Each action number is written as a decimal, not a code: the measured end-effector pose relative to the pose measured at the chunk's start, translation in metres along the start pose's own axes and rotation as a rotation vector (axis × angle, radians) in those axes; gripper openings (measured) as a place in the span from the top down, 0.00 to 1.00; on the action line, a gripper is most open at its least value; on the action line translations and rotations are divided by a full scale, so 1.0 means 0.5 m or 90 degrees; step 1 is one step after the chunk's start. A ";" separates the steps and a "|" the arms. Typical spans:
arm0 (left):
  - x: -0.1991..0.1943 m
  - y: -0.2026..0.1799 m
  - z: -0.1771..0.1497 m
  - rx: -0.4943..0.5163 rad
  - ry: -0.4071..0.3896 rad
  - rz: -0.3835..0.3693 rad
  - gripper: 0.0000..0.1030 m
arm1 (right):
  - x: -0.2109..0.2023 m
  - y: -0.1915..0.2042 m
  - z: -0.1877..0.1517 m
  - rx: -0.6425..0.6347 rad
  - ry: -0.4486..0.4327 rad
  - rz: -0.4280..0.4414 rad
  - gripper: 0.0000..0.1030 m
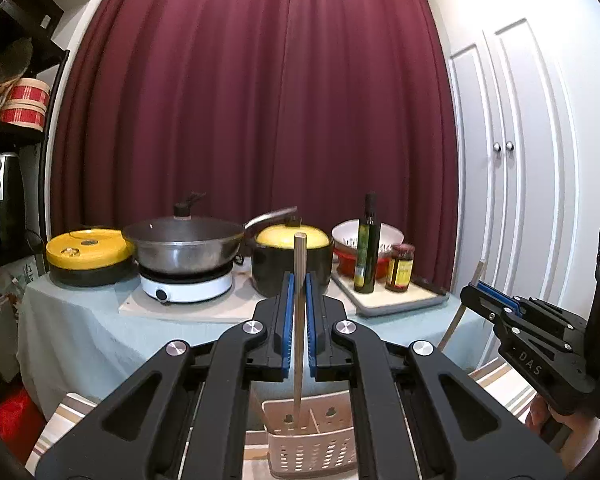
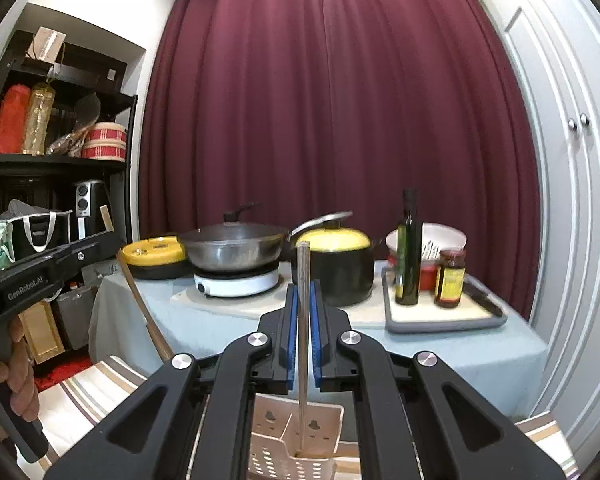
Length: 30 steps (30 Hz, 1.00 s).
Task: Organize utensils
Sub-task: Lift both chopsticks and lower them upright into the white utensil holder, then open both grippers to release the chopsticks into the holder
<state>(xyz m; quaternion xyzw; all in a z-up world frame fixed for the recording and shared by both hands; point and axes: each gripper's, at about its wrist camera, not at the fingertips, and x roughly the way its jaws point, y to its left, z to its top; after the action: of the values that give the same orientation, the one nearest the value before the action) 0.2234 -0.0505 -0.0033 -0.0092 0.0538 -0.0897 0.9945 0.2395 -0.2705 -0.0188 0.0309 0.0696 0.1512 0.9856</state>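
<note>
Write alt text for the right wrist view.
The right gripper holds a metal chopstick upright, its tip lowered into the right compartment of a perforated utensil holder. Behind stand a wok, a yellow-lidded pot and an oil bottle on a table.

Maroon curtain (image 1: 252, 112) hanging across back wall; white cupboard doors (image 1: 516, 168) standing right; black shelving (image 2: 60, 152) sitting left; table in pale blue cloth (image 2: 480, 352) standing before curtain. Even indoor light falling.
</note>
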 end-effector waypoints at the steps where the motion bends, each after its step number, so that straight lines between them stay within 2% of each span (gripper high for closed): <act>1: 0.005 0.001 -0.006 0.001 0.001 0.000 0.94 | 0.006 -0.001 -0.007 0.000 0.004 -0.002 0.94; 9: 0.061 0.018 -0.065 -0.006 0.039 -0.003 0.94 | 0.055 -0.016 -0.068 0.021 0.055 -0.003 0.94; 16: 0.090 0.025 -0.104 -0.013 0.066 -0.007 0.92 | 0.067 -0.023 -0.093 0.034 0.075 0.004 0.92; 17: 0.091 0.027 -0.107 -0.014 0.069 -0.010 0.91 | 0.065 -0.022 -0.095 0.035 0.075 0.003 0.91; 19: 0.087 0.029 -0.110 -0.010 0.069 -0.008 0.82 | 0.061 -0.021 -0.099 0.035 0.075 0.002 0.80; 20: 0.085 0.030 -0.111 -0.009 0.068 -0.007 0.74 | 0.058 -0.021 -0.099 0.036 0.074 0.002 0.78; 21: 0.080 0.032 -0.112 -0.009 0.067 -0.007 0.71 | 0.054 -0.021 -0.100 0.036 0.072 0.000 0.73; 25: 0.064 0.034 -0.113 -0.003 0.069 -0.005 0.68 | 0.028 -0.018 -0.093 0.031 0.059 -0.011 0.63; 30: 0.027 0.034 -0.118 0.009 0.066 -0.001 0.58 | -0.012 -0.017 -0.080 0.025 0.038 -0.022 0.54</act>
<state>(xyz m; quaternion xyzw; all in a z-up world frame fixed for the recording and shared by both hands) 0.2332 -0.0365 -0.0639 0.0027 0.1045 -0.0913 0.9903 0.2305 -0.2790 -0.0581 0.0445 0.1028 0.1338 0.9847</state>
